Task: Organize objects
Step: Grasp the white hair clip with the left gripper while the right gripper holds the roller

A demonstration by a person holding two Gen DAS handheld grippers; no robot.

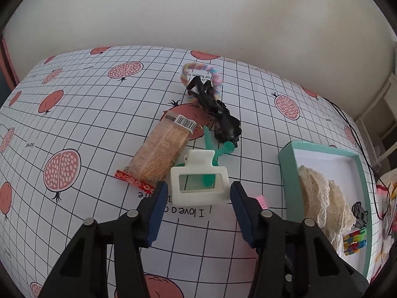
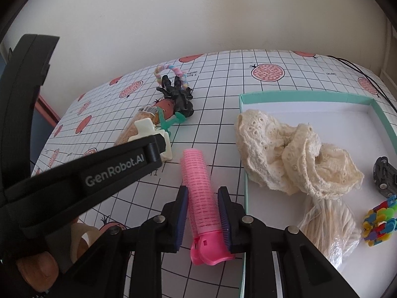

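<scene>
I see the bench (image 1: 99,129) under a white cloth (image 2: 218,94) ruled with a black grid and printed with red pomegranates, whole and halved, plus scraps of black lettering. Behind the bench a plain cream wall (image 1: 198,12) fills the upper part of both views, evenly lit by soft light, with no hard shadows. At the bench's far right a thin black cable (image 1: 357,134) runs over the cloth and off the edge. Beyond that right edge, pale trim (image 1: 387,114) like a door or window frame stands against the wall; I cannot tell which. At the bench's left edge a reddish strip (image 2: 47,109) shows, with something dark blue beside it.
</scene>
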